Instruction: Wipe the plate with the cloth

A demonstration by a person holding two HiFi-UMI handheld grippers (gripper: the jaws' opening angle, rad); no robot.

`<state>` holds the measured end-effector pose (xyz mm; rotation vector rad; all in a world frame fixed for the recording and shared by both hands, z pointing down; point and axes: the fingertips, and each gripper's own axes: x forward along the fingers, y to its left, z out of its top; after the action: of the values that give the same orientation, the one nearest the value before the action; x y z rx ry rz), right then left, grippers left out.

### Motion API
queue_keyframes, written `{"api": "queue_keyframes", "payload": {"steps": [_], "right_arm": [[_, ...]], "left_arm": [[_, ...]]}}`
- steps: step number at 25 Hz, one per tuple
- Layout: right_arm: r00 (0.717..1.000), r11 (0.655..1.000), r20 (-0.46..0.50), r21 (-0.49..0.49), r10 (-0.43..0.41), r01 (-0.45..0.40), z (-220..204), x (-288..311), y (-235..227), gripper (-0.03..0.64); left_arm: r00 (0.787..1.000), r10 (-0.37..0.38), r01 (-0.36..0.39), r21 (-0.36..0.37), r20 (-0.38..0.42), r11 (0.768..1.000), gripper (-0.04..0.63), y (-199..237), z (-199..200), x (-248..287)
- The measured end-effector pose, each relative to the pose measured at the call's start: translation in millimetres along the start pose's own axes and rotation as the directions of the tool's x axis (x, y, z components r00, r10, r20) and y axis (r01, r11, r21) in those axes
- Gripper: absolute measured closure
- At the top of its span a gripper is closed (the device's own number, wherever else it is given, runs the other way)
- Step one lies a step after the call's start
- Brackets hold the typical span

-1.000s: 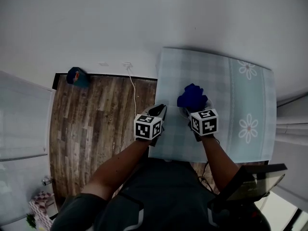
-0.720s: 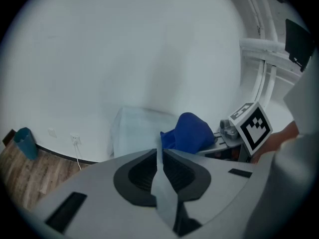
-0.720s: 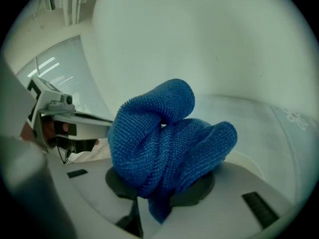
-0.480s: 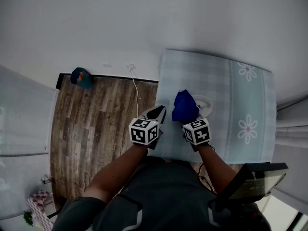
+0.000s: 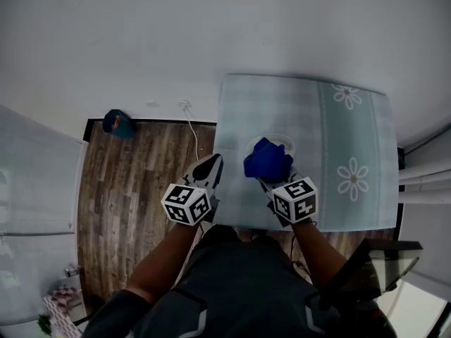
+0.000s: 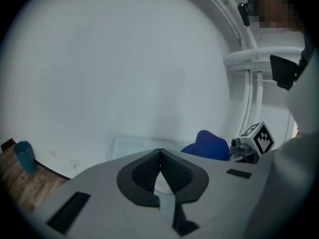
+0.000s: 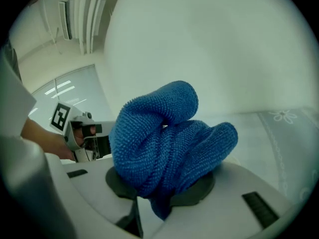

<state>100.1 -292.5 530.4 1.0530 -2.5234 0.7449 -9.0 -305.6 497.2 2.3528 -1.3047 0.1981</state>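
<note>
A white plate (image 5: pixel 286 144) lies on the pale checked tablecloth (image 5: pixel 317 118) near the table's front left. The blue cloth (image 5: pixel 266 159) (image 7: pixel 164 133) is bunched over the plate's near left part, hiding much of it. My right gripper (image 5: pixel 271 177) (image 7: pixel 164 195) is shut on this cloth. My left gripper (image 5: pixel 211 166) (image 6: pixel 160 154) hovers beside the table's left edge over the floor. It is shut with nothing between its pads. From the left gripper view the cloth (image 6: pixel 209 146) shows to the right, with the right gripper's marker cube behind it.
A wooden floor (image 5: pixel 141 182) lies left of the table, with a teal object (image 5: pixel 116 122) and a white cable (image 5: pixel 190 122) by the wall. Flower prints (image 5: pixel 350 177) mark the tablecloth's right strip. A dark angular object (image 5: pixel 373 263) sits at the lower right.
The right gripper has dragged the cloth from the plate's middle toward its near left side. The left gripper has drifted left and lower, off the table's edge.
</note>
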Motion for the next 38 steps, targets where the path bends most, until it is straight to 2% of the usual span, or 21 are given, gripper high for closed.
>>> {"api": "queue_keyframes", "payload": {"steps": [5,8,13,20,24,29,38], "right_arm": [[0.991,0.999,0.129,-0.042,0.032,-0.026,47.8,-37.0,16.5,0.499],[0.982,0.998,0.185,-0.065,0.035,-0.023,68.4,-55.4,29.5,0.499],[0.966,0.994,0.257,-0.101,-0.01,0.038,94.5,-75.7,47.8,0.499],[0.934,0.987,0.343,-0.089,-0.096,0.135,119.0,-102.7,83.6,0.499],[0.925,0.979,0.349,-0.076,-0.151,0.189,120.6,-105.6,88.5,0.499],[0.92,0.973,0.348,-0.074,-0.181,0.219,120.4,-106.1,88.9,0.499],[0.913,0.969,0.361,-0.08,-0.191,0.234,123.3,-105.9,92.1,0.5]], "left_arm": [[0.997,-0.038,0.033,0.073,0.066,0.997,0.584,-25.0,30.8,-19.3],[0.992,-0.073,0.064,0.084,0.1,0.994,0.584,-35.9,47.0,-33.6],[0.99,-0.089,0.068,0.183,0.112,0.981,0.586,-39.7,69.5,-56.2],[0.984,-0.104,0.076,0.19,0.144,0.979,0.586,-30.0,99.4,-92.5],[0.977,-0.141,0.107,0.204,0.163,0.973,0.586,-31.5,112.2,-98.9],[0.972,-0.165,0.129,0.208,0.169,0.97,0.586,-33.6,120.3,-98.0],[0.971,-0.173,0.137,0.211,0.164,0.968,0.586,-33.0,120.6,-100.7]]}}
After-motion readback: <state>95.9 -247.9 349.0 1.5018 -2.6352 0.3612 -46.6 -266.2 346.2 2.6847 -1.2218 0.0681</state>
